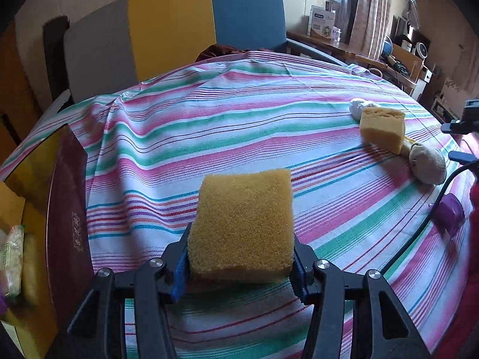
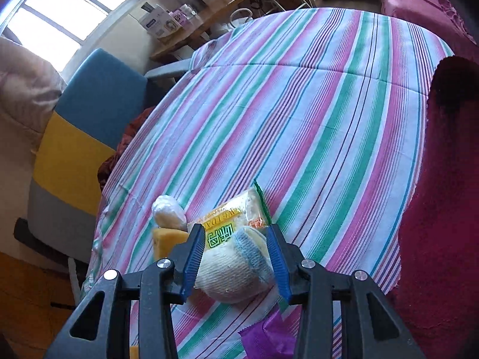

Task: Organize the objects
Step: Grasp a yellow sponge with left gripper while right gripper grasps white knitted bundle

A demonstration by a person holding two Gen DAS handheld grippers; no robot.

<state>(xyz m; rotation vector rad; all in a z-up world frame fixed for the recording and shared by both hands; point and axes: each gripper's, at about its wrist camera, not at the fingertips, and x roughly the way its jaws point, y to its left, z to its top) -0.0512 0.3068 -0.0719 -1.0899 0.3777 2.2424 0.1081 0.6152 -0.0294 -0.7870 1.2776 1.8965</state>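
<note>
My left gripper (image 1: 239,257) has its jaws pinching a coarse, porous yellow sponge (image 1: 244,224), a thick rounded block held above the striped cloth (image 1: 209,113) of the desk. Left of those jaws stands an open dark red box (image 1: 67,209) with a yellow lining; packets lie inside it, hard to make out. My right gripper (image 2: 236,257) points steeply down, its jaws spread around a cream rolled sock (image 2: 230,275) with a blue cuff, whether touching I cannot tell. Just ahead lies a clear snack packet (image 2: 236,212), and left a second sponge (image 2: 166,239).
</note>
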